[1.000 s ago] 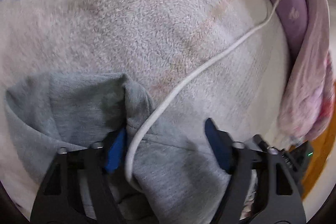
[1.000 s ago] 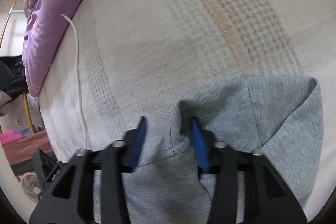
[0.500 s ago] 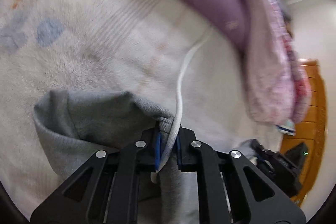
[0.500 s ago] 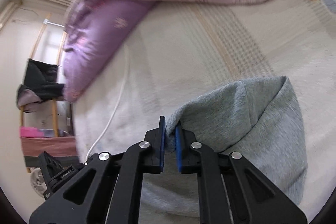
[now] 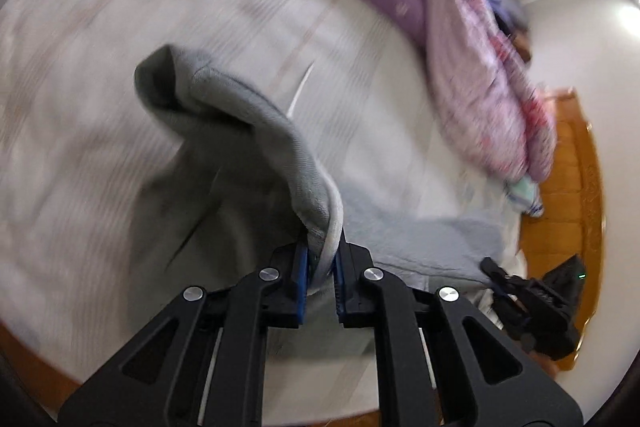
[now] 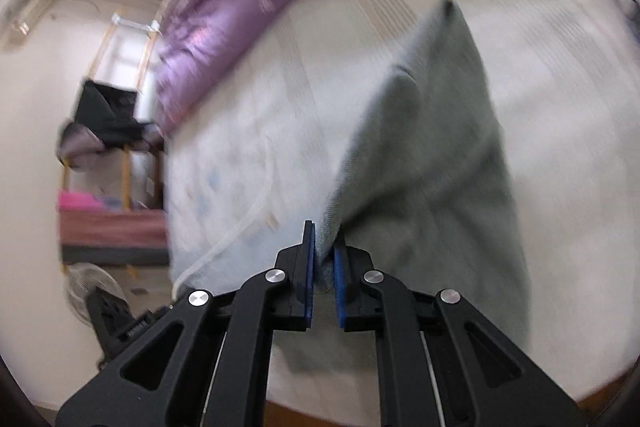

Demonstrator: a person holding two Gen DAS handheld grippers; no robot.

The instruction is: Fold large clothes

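Item: grey garment (image 5: pixel 240 163), edge lifted off bed (image 5: pixel 80 107); left gripper (image 5: pixel 321 263) and right gripper (image 6: pixel 322 267) each pinching its edge. White cord (image 5: pixel 335 227) apparently caught in left pinch; advise level, taut carry and freeing the cord before laying down.

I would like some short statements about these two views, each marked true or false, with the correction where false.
1. Both tongs are shut on the grey garment. True: left tongs, right tongs.
2. The garment lies flat on the bed. False: it is lifted and hangs from the tongs.
3. A white cord is caught in the left tongs with the cloth. True.
4. The quilt is green. False: it is purple and pink.
5. The right tongs hold nothing. False: they pinch a garment edge.
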